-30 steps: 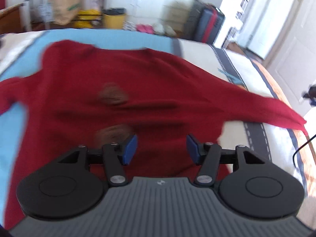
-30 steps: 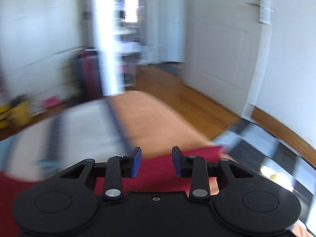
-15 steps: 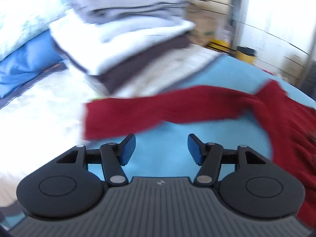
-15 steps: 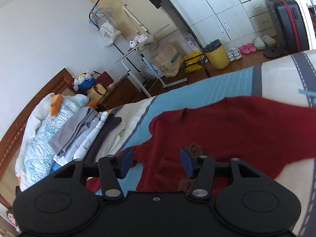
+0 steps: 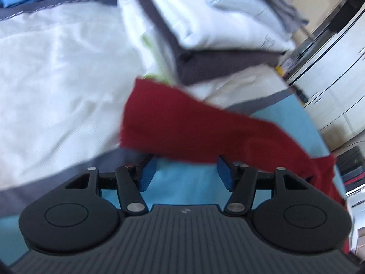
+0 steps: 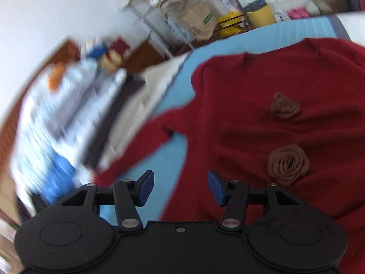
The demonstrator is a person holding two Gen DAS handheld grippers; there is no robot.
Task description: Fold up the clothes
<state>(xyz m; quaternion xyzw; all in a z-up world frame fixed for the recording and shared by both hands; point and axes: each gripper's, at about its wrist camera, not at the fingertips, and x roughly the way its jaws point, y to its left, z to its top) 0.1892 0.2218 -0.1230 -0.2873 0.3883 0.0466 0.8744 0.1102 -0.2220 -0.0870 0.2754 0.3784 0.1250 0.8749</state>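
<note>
Across the bed, a dark red sweater lies spread flat on the light blue cover, front up, with two brown fabric roses on its chest. It seems laid out this way so that sleeves and sides can be turned inward one at a time. One sleeve stretches away from the body toward a stack of folded clothes at the head of the bed; that stack looks like finished work kept clear of the folding area, though the cuff end reaches almost to its base.

The left gripper hangs over the blue cover just short of the sleeve's near edge. Its jaws are opening, roughly half wide, and nothing is between them; the red cloth lies just beyond the blue pads, not touched by them as far as the blurred view shows. Judging by this, the sleeve is the next thing to be taken.

The right gripper points down at the spot where the sleeve meets the body. Its jaws stand moderately apart and empty, with the bare blue cover and the sweater's side edge showing in the gap. Neither gripper holds any cloth, so the fold appears not yet begun.
</note>
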